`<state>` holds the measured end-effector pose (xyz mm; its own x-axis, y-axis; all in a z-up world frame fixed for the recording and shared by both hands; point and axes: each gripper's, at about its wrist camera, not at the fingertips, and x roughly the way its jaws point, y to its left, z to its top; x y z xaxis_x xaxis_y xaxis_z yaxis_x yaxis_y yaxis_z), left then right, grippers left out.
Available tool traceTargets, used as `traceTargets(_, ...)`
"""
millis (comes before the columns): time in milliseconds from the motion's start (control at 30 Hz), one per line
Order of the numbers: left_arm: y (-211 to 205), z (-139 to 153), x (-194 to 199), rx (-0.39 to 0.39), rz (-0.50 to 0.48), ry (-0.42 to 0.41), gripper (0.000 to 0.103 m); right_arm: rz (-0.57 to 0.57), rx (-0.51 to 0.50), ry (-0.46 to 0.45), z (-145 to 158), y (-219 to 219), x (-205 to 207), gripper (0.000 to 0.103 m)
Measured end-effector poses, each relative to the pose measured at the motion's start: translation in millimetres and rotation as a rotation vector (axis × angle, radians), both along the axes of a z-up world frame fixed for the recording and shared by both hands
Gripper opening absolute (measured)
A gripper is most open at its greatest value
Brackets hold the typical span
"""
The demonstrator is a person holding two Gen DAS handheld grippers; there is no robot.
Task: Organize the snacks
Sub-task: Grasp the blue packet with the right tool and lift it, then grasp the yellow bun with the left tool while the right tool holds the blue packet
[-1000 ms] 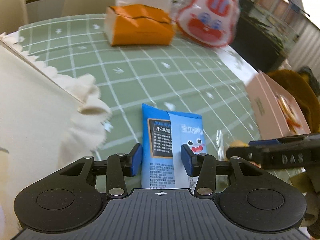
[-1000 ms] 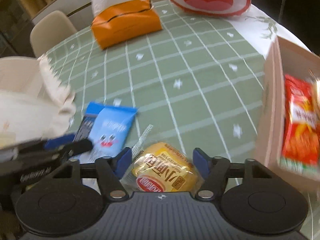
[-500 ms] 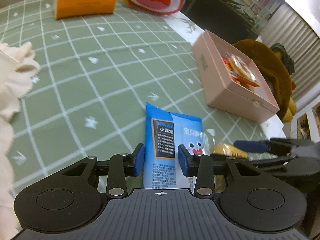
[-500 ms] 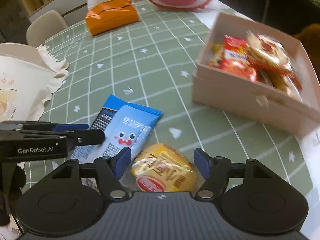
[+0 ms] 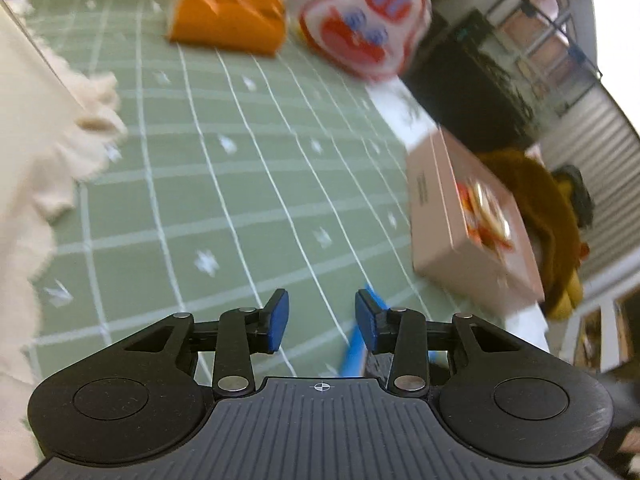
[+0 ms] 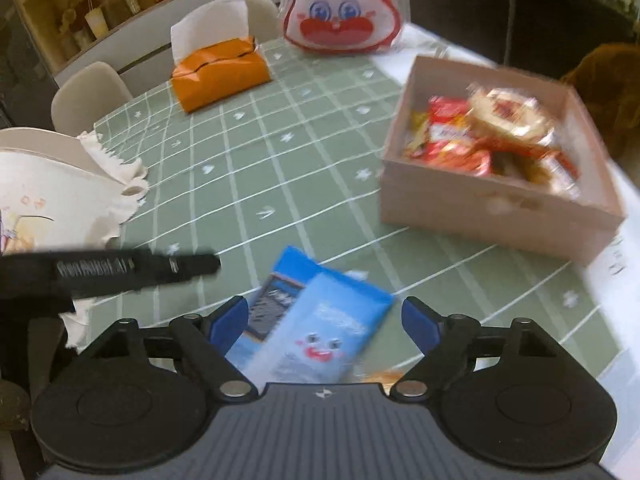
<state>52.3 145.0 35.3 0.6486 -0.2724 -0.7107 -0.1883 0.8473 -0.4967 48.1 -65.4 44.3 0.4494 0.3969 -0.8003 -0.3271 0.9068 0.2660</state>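
Note:
A blue snack packet (image 6: 316, 320) with a cartoon face lies on the green checked tablecloth between my right gripper's (image 6: 324, 316) open fingers; nothing presses on it. A yellow bun packet (image 6: 380, 376) peeks out under it. In the left wrist view only the packet's blue edge (image 5: 354, 348) shows by the right fingertip. My left gripper (image 5: 322, 320) is open and empty; it shows as a black bar in the right wrist view (image 6: 120, 268). The pink box (image 6: 500, 216) with several snacks stands at the right, also in the left wrist view (image 5: 468, 224).
An orange tissue box (image 6: 220, 72) and a white-and-red rabbit bag (image 6: 340, 12) stand at the far side. A cream cloth bag (image 6: 48, 192) lies at the left. A brown plush toy (image 5: 548, 216) sits beyond the box. The table's edge runs at the right.
My left gripper has let go of the blue packet and drawn off to the left. My right gripper has opened wider; the blue packet now lies between its fingers over the bun.

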Motion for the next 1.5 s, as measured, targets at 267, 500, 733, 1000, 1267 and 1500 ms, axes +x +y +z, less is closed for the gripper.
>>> traceTargets(267,7.2,19.3,-8.6,0.080,-0.002,-0.043,0.042,0.013,-0.096,0.092,-23.0,61.6,-3.5,0.101)
traceTargets(500,15.1,17.4,-15.6,0.069,0.015,-0.039,0.042,0.018,-0.249,0.032,-36.8,89.6,-5.3,0.103)
traceTargets(733,20.8,12.1,-20.5,0.062,0.026,-0.023,0.042,0.064,-0.139,0.037,-23.0,61.4,-7.4,0.083)
traceTargets(1000,9.6,4.7,-25.3,0.083,-0.017,0.017,0.042,0.072,-0.046,-0.015,10.8,31.9,-6.7,0.026)
traceTargets(1267,-10.9,2.2,-32.8,0.202,-0.061,0.040,0.042,0.052,-0.021,0.036,-2.5,18.3,-6.3,0.083)
traceTargets(1500,-11.5,5.4,-40.0,0.259,-0.077,0.042,0.040,0.025,-0.064,0.069,-32.9,41.3,8.1,0.096)
